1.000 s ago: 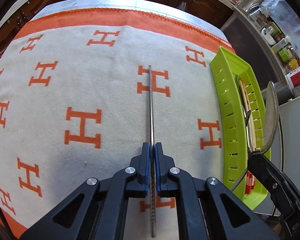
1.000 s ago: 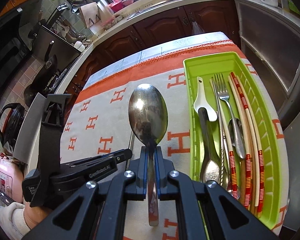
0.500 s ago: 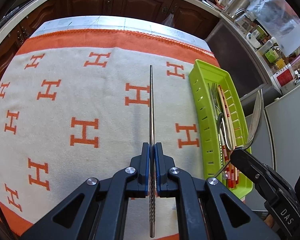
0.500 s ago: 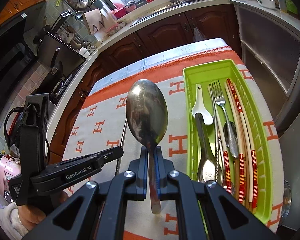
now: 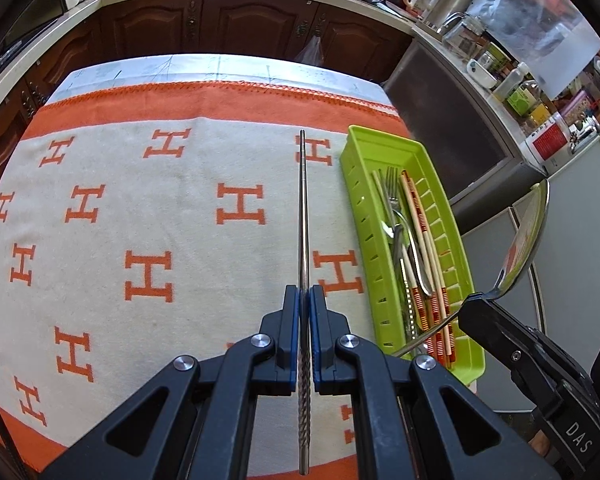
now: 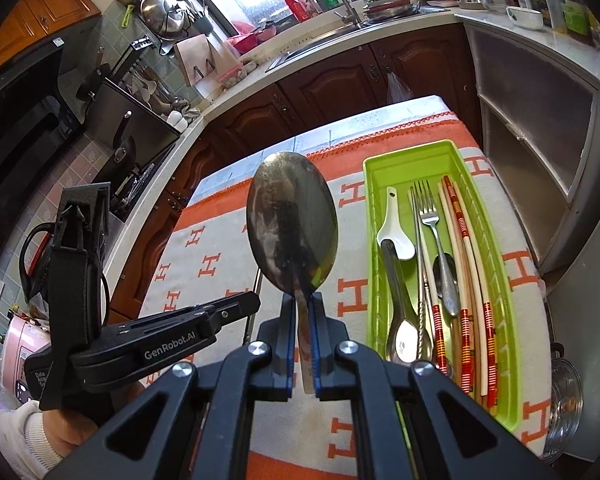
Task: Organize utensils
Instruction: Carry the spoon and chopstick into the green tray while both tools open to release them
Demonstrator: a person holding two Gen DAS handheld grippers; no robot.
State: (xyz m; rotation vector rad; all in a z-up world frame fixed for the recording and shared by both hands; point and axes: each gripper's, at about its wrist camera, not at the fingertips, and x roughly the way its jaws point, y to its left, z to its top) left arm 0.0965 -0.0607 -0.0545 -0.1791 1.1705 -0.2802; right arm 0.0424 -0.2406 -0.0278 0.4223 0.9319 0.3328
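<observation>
Both jaws clamped — chopstick [image 5: 303, 216] left, spoon [image 6: 292, 220] right.

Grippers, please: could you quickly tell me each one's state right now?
Left gripper: closed on a metal chopstick.
Right gripper: closed on a large metal spoon.

An H-patterned orange-and-cream cloth [image 5: 140, 208] covers the table [image 5: 260, 70], with a green utensil tray [image 6: 500, 280] on it.

A cream blanket [image 5: 180, 168] with orange H's lies below dark cabinets [image 5: 240, 20].
</observation>
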